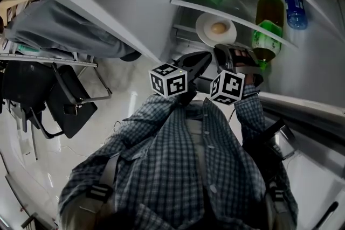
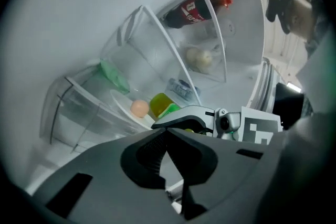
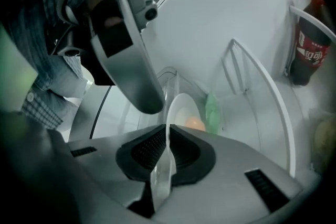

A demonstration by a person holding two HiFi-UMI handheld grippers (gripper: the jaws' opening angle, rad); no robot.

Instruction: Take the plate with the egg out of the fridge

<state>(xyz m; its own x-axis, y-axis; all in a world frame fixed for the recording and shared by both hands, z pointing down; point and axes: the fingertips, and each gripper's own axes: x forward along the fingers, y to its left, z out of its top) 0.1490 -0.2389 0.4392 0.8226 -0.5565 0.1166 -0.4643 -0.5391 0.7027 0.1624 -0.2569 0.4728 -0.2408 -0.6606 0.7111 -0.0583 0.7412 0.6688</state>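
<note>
Head view: the plate (image 1: 207, 35) with the egg (image 1: 218, 28) sits on a fridge shelf (image 1: 183, 32), near a green bottle (image 1: 268, 27). Your right gripper (image 1: 225, 51) reaches the plate's near rim. Your left gripper (image 1: 206, 56) hangs just beside it.

Left gripper view: your jaws are pressed together on nothing, and the plate lies ahead, untouched by them.

Right gripper view: your jaws pinch the plate's near rim, with the egg resting just beyond the pads.

The grasp looks made, and the pull-out has not begun. Next, draw the plate toward you out of the fridge. Keep it level so the egg does not roll, and steer clear of the bottle.
</note>
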